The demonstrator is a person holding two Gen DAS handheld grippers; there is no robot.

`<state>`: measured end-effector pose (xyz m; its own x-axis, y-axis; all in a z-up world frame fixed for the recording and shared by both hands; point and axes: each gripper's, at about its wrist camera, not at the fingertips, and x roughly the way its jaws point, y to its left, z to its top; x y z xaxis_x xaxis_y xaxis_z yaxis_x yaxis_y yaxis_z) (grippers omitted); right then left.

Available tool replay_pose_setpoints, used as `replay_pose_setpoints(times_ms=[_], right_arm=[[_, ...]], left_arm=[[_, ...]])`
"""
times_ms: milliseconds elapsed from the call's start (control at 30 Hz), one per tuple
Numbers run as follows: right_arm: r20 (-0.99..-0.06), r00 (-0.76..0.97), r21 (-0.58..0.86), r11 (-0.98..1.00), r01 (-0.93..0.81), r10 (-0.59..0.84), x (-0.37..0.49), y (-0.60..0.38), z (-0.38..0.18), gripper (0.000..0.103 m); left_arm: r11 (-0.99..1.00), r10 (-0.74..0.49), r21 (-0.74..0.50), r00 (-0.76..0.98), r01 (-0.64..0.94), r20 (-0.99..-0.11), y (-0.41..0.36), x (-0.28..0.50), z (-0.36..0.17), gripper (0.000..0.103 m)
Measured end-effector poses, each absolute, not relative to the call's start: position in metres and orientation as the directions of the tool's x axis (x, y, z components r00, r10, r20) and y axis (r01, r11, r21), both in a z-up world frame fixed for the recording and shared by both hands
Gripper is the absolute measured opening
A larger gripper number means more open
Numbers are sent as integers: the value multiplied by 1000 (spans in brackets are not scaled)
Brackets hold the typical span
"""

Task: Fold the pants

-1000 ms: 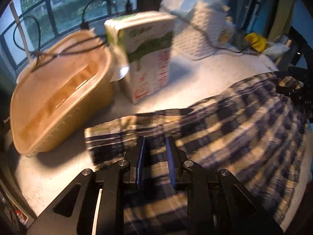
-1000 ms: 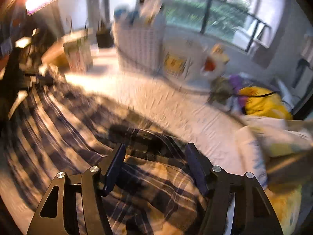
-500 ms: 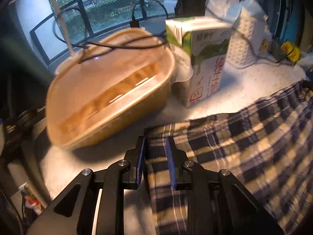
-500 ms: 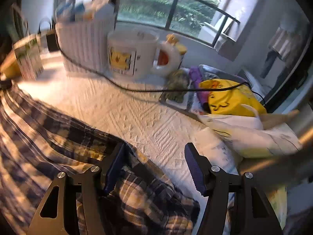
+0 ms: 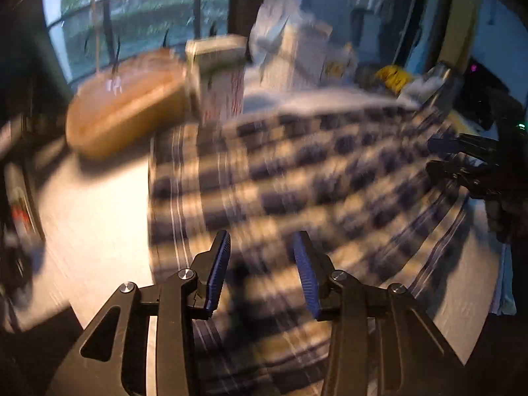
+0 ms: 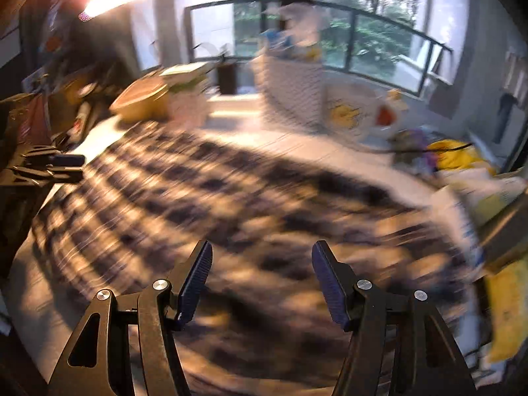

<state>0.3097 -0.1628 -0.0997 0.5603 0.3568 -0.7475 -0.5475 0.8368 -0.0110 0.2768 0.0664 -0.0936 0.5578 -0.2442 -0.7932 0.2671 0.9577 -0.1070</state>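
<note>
**Plaid pants spread on a white tabletop by a balcony window**

A white textured tabletop (image 5: 99, 217) stands before a railed window (image 6: 373, 39); both views are motion-blurred. The pants (image 5: 313, 178), blue-and-cream plaid, lie flat across the tabletop's middle, one straight edge facing the tan tub (image 5: 128, 105). A milk carton (image 5: 219, 76) stands just beside the tub, at the far edge of the cloth. A white woven basket (image 6: 290, 89) and a mug (image 6: 353, 112) sit farther back. The left gripper (image 5: 260, 265) hangs over the pants, fingers spread wide, nothing between them. The right gripper (image 6: 260, 280) is likewise over the cloth, fingers wide apart, holding nothing.
</note>
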Motion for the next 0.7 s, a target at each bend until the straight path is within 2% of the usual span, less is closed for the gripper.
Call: replay_pose_setpoints(times_ms=[67, 200, 300, 367, 433, 533, 700], right_arm=[[-772, 535, -10, 835, -549, 342, 304, -152, -116, 65], [-804, 527, -54, 849, -525, 275, 297, -154, -138, 65], [-802, 542, -53, 875, -482, 250, 291, -174, -137, 66], [-800, 564, -70, 902, -426, 204, 290, -190, -135, 66], [-797, 579, -68, 928, -367, 171, 286, -209, -133, 66], [-788, 597, -50, 950, -307, 151, 277, -232, -126, 66], [-741, 628, 14, 941, -337, 236, 259, -222, -108, 66]], left_arm=[[972, -196, -92, 529, 217, -826, 72, 277, -113, 40], [982, -151, -57, 562, 181, -813, 79, 268, -112, 40], [985, -129, -38, 577, 166, -806, 90, 261, -114, 40], [990, -58, 28, 578, 138, -814, 96, 259, -111, 40], [996, -22, 31, 575, 82, -818, 101, 259, -108, 40], [996, -70, -20, 620, 87, -781, 100, 245, -90, 40], [955, -255, -81, 643, 287, -722, 32, 224, -70, 40]])
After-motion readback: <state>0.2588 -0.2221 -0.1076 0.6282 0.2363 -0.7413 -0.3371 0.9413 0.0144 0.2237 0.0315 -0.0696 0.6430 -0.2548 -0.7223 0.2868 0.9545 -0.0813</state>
